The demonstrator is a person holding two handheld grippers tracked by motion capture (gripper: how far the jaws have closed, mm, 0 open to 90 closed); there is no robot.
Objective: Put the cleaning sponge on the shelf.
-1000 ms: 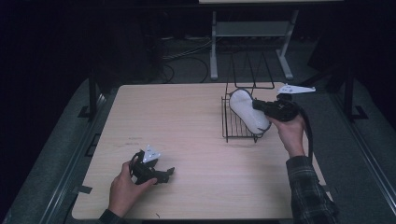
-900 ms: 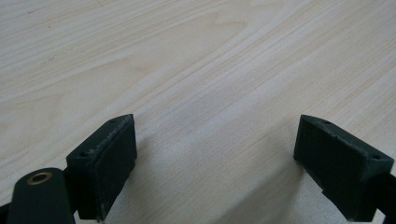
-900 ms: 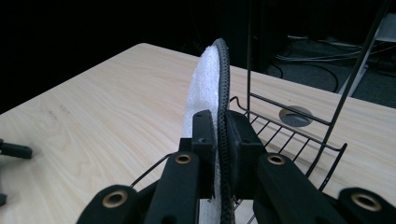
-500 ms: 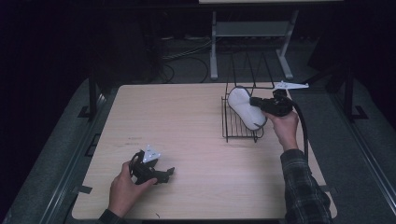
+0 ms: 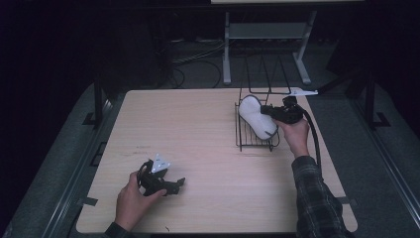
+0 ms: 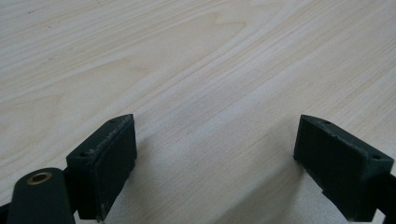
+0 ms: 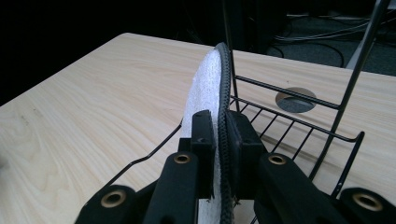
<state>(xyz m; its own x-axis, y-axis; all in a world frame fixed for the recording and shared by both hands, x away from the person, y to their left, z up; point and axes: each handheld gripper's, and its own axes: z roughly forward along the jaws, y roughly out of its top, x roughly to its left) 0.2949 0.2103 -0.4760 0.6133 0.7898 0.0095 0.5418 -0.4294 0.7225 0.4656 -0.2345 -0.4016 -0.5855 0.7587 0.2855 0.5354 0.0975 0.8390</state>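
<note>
A white plate (image 5: 256, 119) with a dark rim stands on edge, tilted, inside a black wire rack (image 5: 253, 145) at the table's right side. My right gripper (image 5: 266, 110) is shut on the plate's rim from the right. In the right gripper view the two pads of that gripper (image 7: 220, 135) pinch the plate (image 7: 204, 84), with the rack's wires (image 7: 289, 93) just beyond it. My left gripper (image 5: 177, 183) lies on the table near the front left, held by a hand. Its jaws (image 6: 215, 158) stand wide open over bare wood.
The wooden table (image 5: 188, 129) has free room across its middle and left. The rack's tall wire back (image 5: 262, 74) rises at the far edge. A round grey hole (image 7: 294, 100) sits in the tabletop behind the rack. A metal stand (image 5: 267, 34) and cables lie beyond the table.
My right gripper has moved left and down with the plate, settling it lower into the rack. The left gripper has stayed where it was.
</note>
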